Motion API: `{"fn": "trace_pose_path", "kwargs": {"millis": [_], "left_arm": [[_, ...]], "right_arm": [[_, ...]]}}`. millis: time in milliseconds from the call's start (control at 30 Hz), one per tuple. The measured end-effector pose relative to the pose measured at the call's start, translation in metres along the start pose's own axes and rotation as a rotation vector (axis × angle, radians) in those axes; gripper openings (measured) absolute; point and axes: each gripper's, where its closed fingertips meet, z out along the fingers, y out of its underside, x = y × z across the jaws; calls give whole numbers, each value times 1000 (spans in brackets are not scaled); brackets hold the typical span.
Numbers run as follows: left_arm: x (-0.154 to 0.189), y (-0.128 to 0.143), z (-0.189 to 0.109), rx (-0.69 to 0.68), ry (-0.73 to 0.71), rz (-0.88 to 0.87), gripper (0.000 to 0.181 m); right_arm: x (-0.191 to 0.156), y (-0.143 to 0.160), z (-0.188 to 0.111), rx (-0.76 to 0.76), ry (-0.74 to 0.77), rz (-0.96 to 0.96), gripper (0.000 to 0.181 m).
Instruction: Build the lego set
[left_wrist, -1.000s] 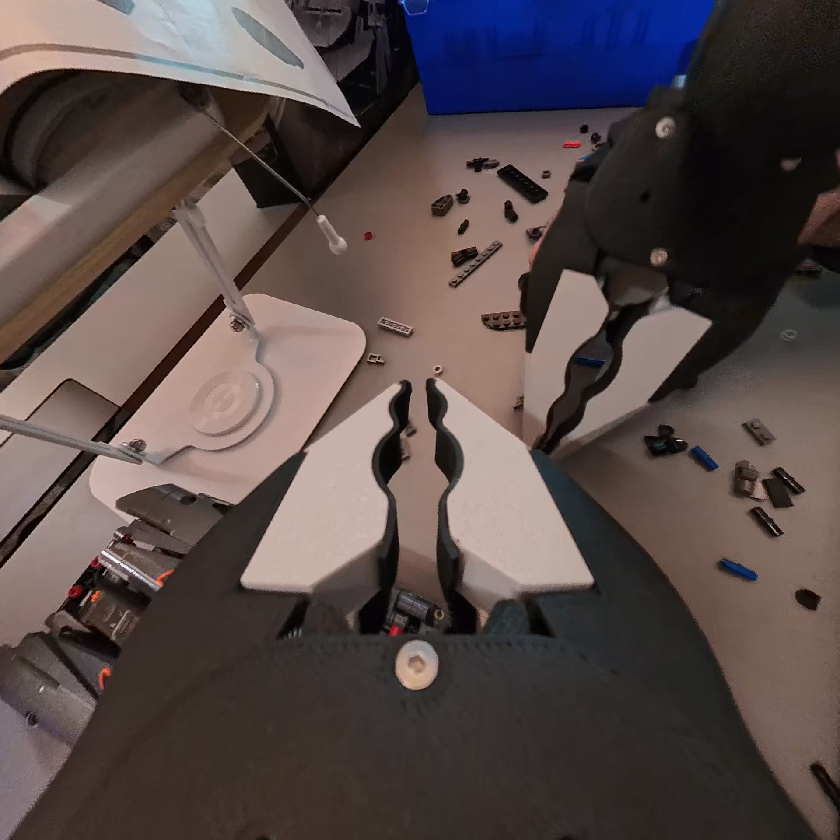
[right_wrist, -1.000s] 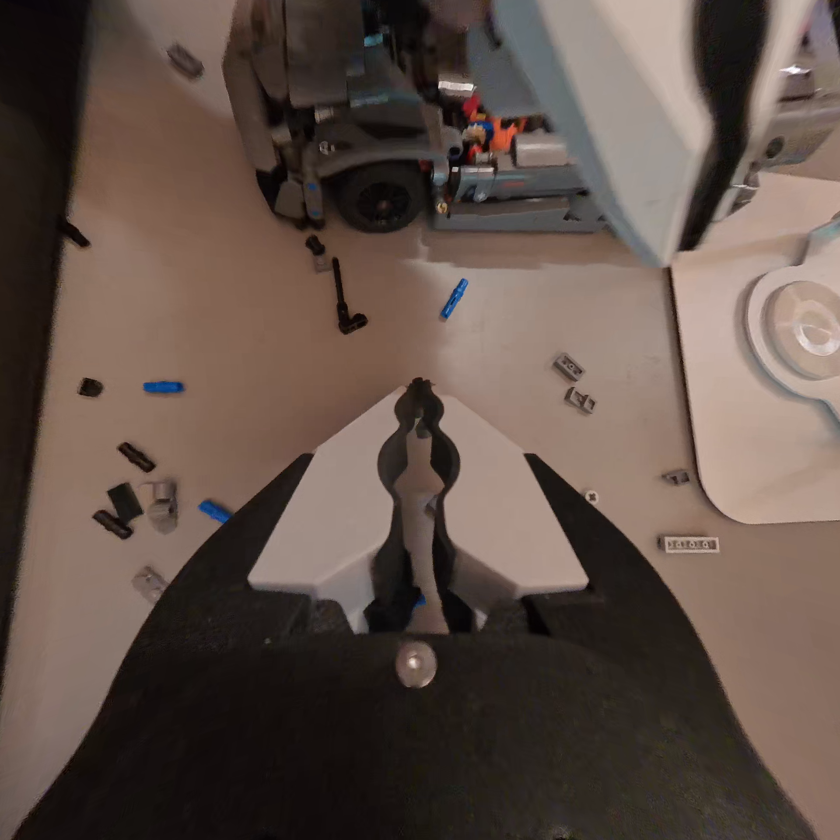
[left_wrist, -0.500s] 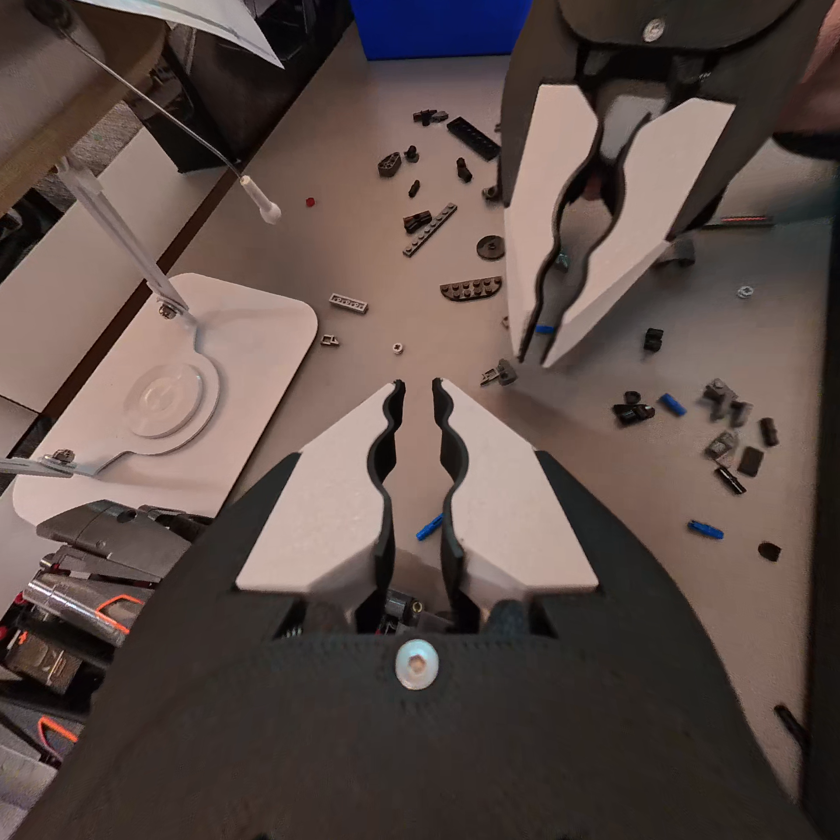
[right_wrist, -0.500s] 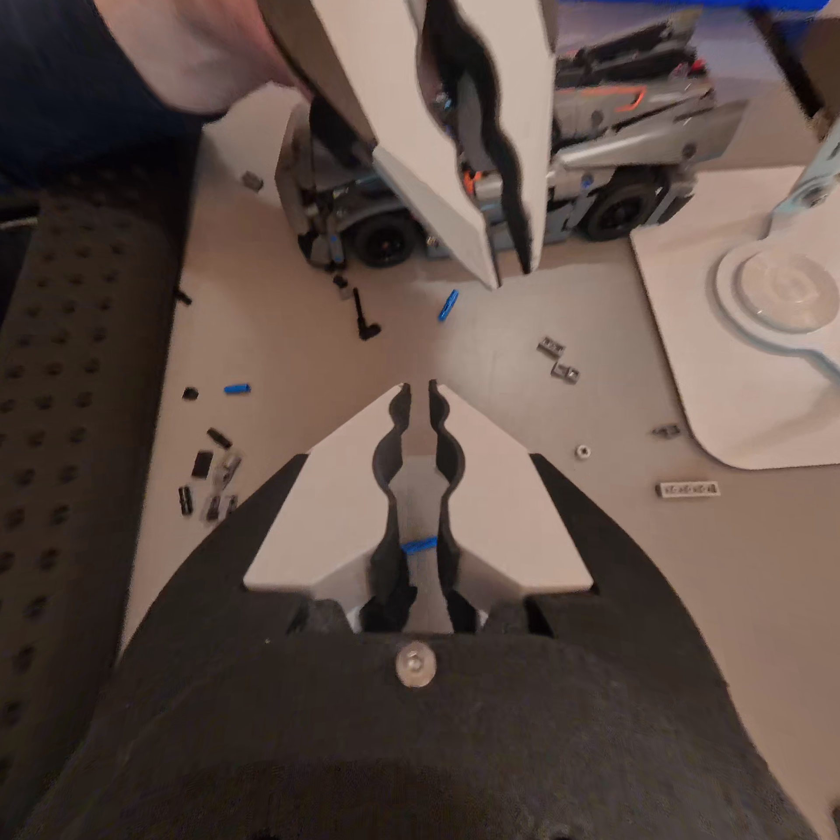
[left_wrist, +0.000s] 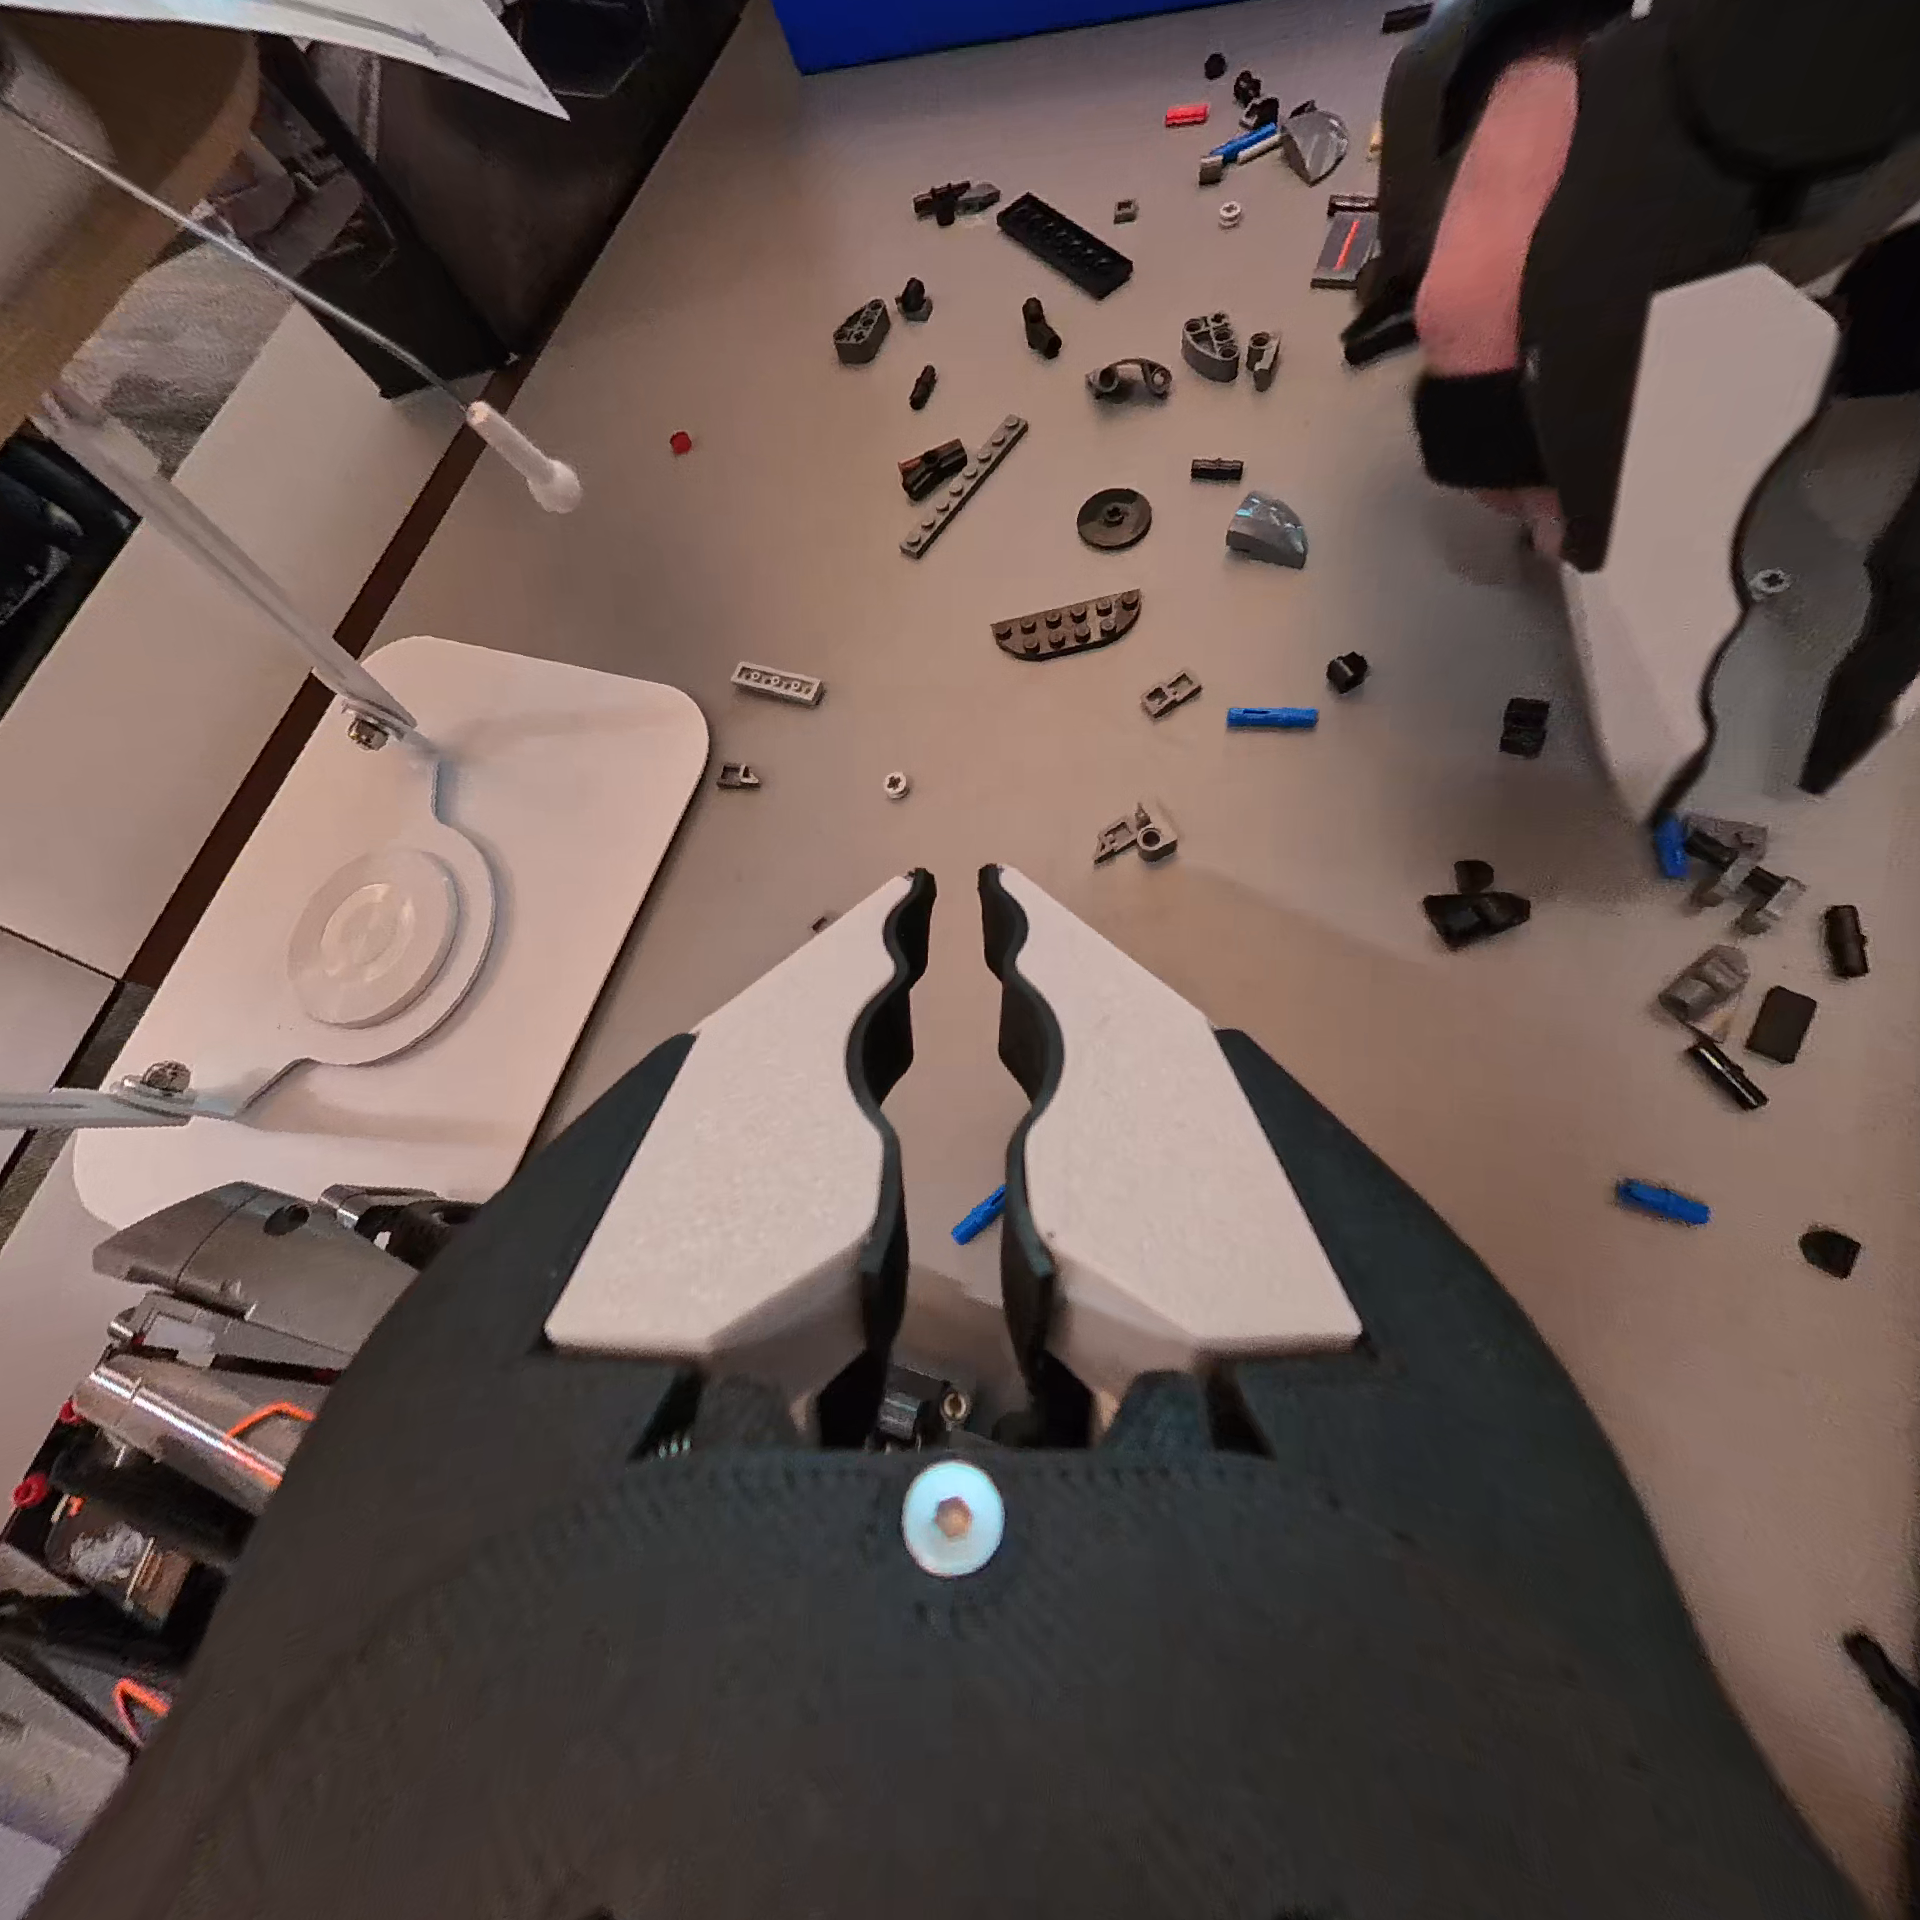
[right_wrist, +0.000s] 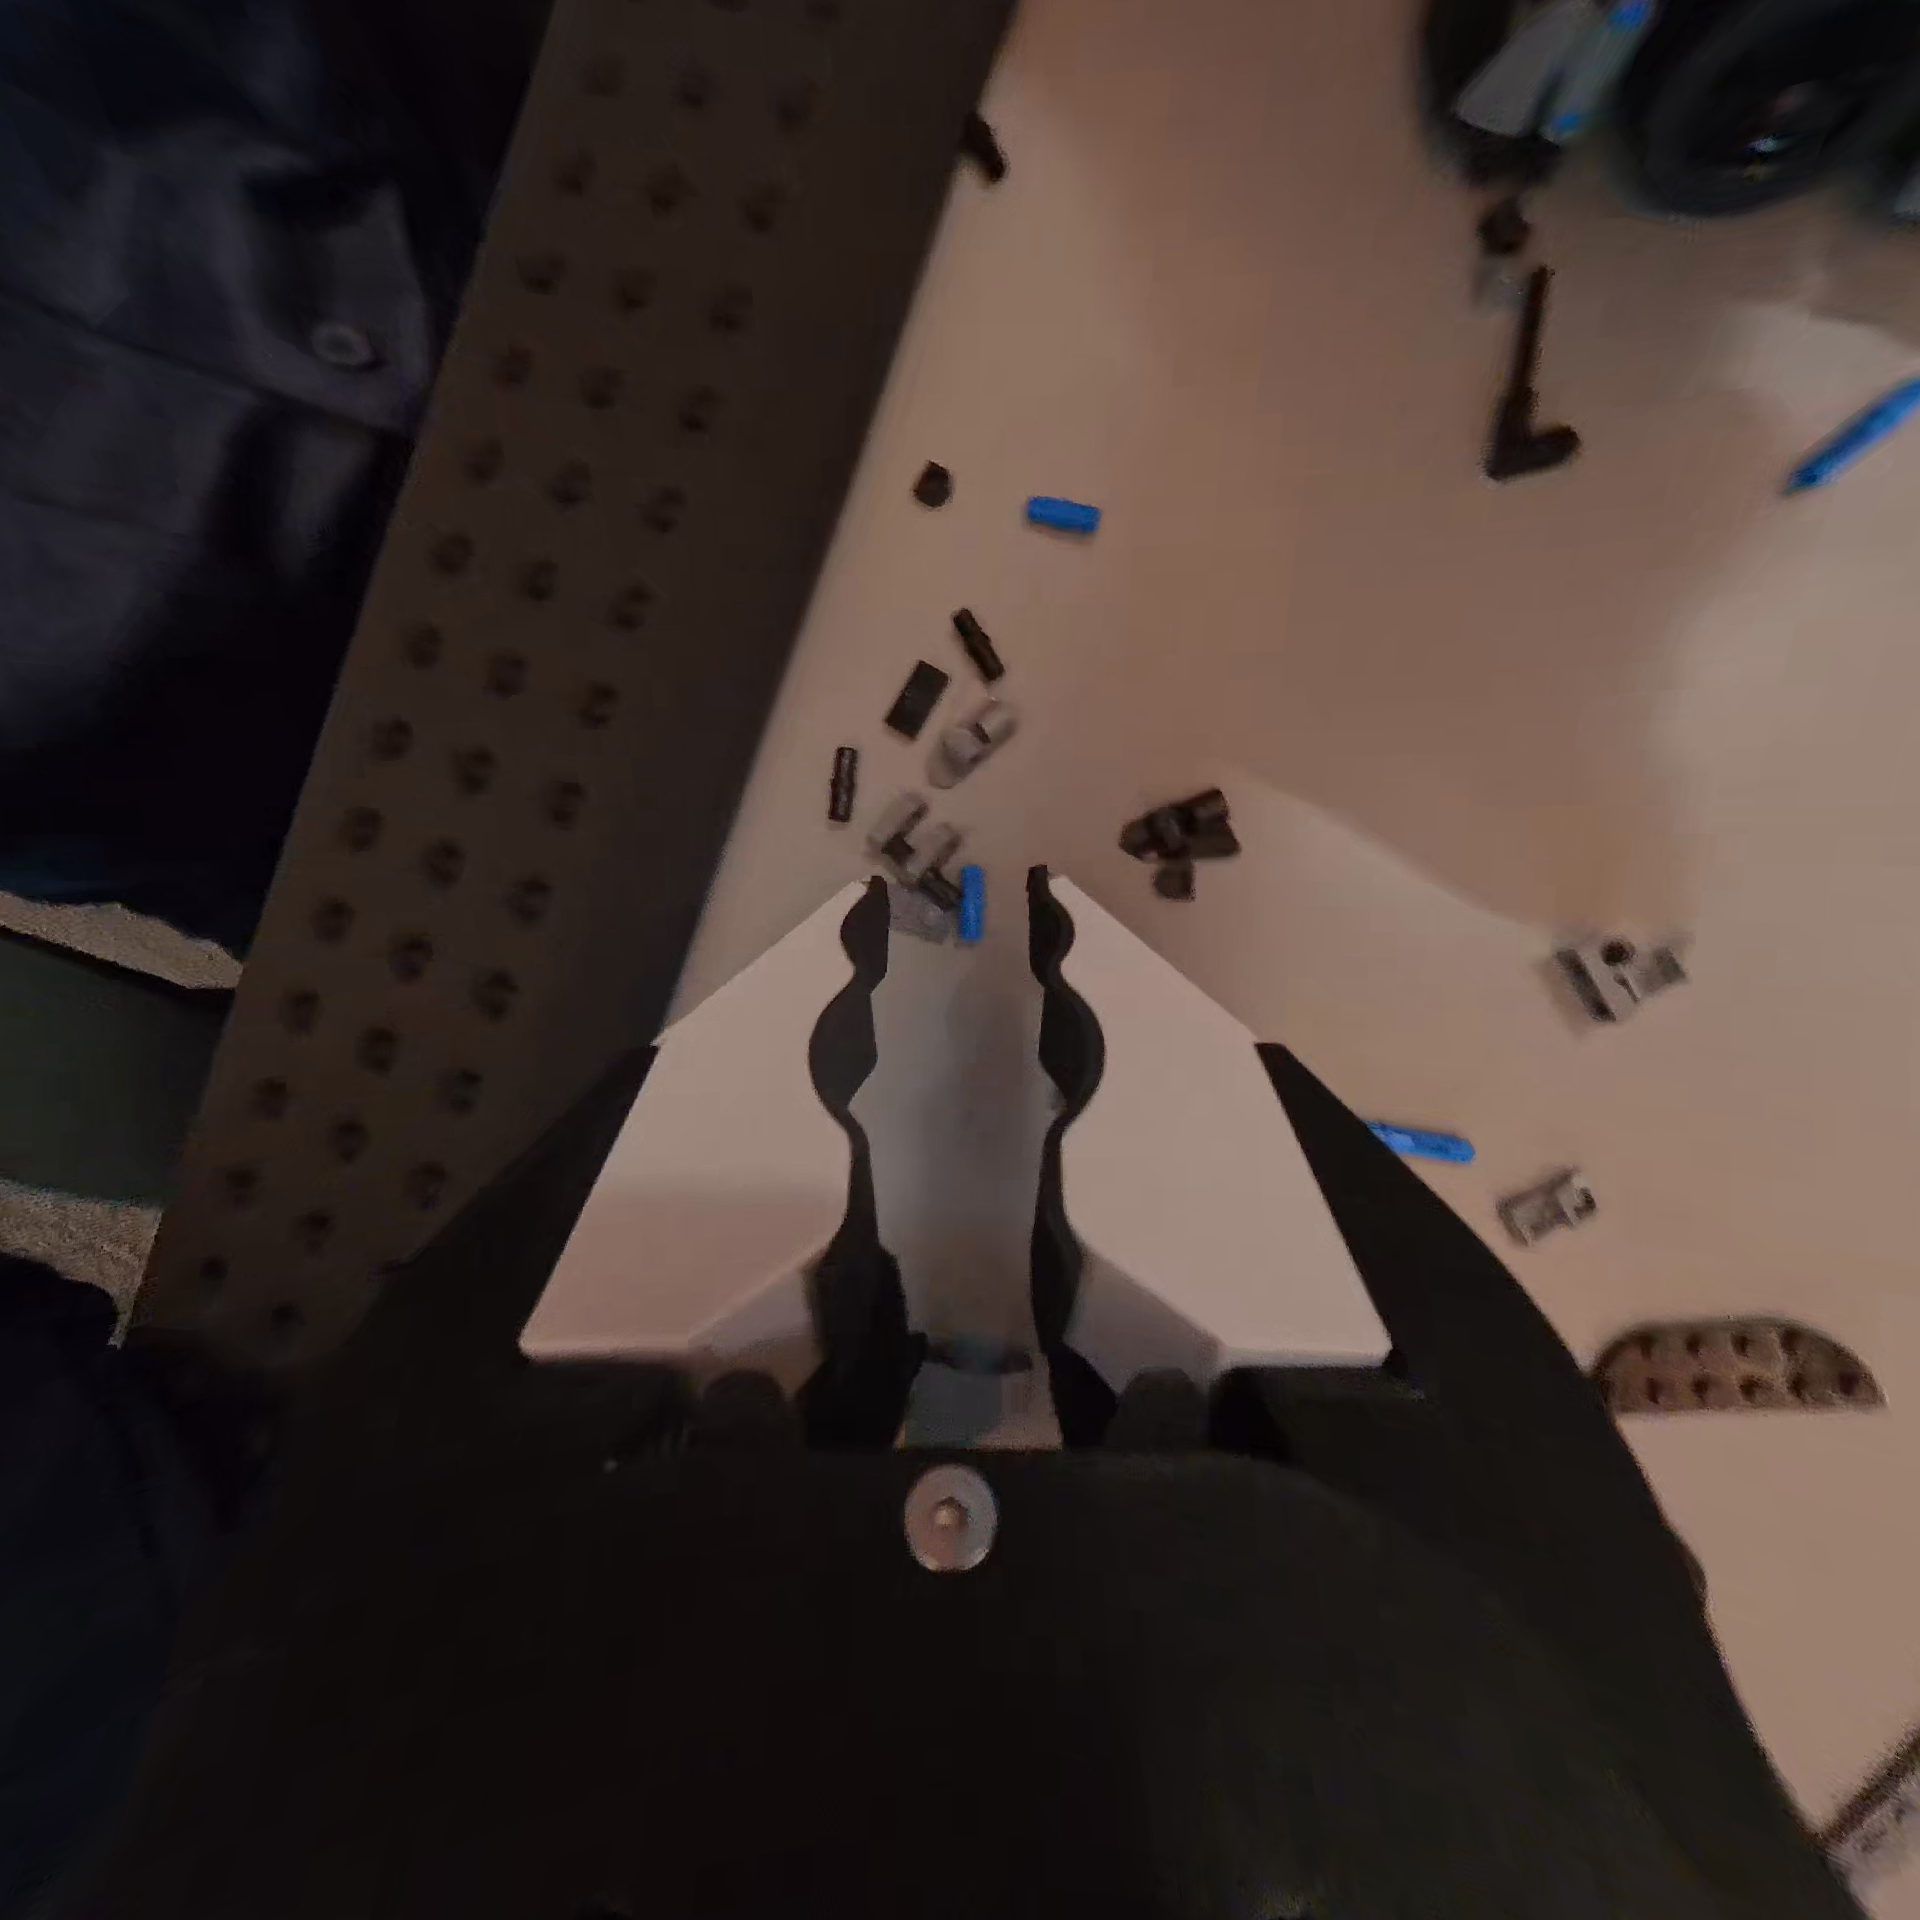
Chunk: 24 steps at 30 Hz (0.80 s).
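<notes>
While our right claw (right_wrist: 954, 883) dips to the grey desk (right_wrist: 1351, 675), its jaws stand parted around a short blue plastic pin (right_wrist: 971, 902), with nothing gripped yet. That pin lies just beside a small cluster of grey and black connector pieces (right_wrist: 914, 831), near the desk's perforated dark edge strip (right_wrist: 499, 675). Motion blur keeps us from saying whether a fingertip touches the pin. Our left claw (left_wrist: 956, 878) hangs released and empty above the desk, a second blue pin (left_wrist: 977, 1214) showing between its fingers. Loose bricks scatter ahead, among them a dark grey half-round studded plate (left_wrist: 1068, 636). At lower left sits the partly built grey lego car (left_wrist: 197, 1351), beside a white stand base (left_wrist: 416, 914).
</notes>
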Motion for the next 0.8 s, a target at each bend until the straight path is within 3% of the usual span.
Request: {"fn": "trace_pose_path", "kwargs": {"millis": [267, 367, 600, 800], "left_arm": [[4, 1, 4, -11, 4, 23, 7], [5, 0, 5, -8, 8, 26, 7], [10, 0, 6, -9, 23, 41, 7], [25, -13, -1, 73, 121, 31, 13]], "right_arm": [[-10, 11, 20, -76, -70, -22, 16], [-11, 8, 21, -57, -82, -39, 3], [-10, 1, 17, 9, -99, -29, 2], [24, -23, -18, 210, 104, -19, 2]]}}
